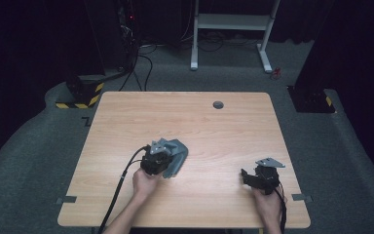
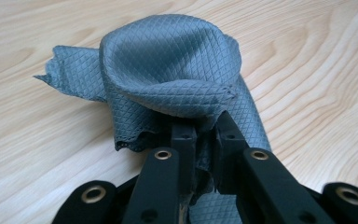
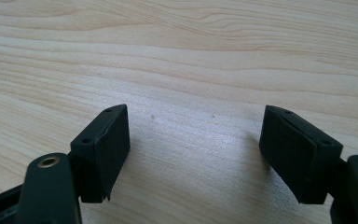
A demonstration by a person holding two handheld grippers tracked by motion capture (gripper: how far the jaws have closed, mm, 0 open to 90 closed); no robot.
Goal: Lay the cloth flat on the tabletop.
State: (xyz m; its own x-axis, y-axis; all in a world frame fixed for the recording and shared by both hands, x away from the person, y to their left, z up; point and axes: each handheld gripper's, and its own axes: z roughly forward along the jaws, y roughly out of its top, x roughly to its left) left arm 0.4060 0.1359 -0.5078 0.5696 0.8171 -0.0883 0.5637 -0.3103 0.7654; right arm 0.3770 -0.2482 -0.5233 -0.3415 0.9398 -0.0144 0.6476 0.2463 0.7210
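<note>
Item: grey cloth (image 1: pixel 177 155), one piece, lying on the wooden table (image 1: pixel 185 117) a little left of centre on the person's side

Position relative to the jaws: the cloth sits directly ahead of the left gripper (image 1: pixel 161 158), with one edge gathered up between its jaws. In the left gripper view the rest of the cloth (image 2: pixel 168 70) billows up and away from the grip, then drapes back down to the tabletop (image 2: pixel 317 70) beyond it. Long axis, as far as it can be judged while bunched: running away from the left jaws toward the far side of the table, with a loose corner trailing off to one side

Nearer hand: the left, already on the cloth. The right gripper (image 1: pixel 247 177) rests well apart, toward the right near edge, with bare wood between it and the cloth

Jaws, left: drawn narrow, pinching a fold of cloth
Jaws, right (image 3: pixel 193 149): spread wide, nothing between them but table grain (image 3: pixel 182 56)

Appearance of the cloth: blue-grey, fine diamond-quilted weave, stitched hem along the edge, soft and limp, folded over on itself in a rounded hump rather than flat

Judgement: any spreading or folding would hinge on the right gripper crossing leftward to a free corner
</note>
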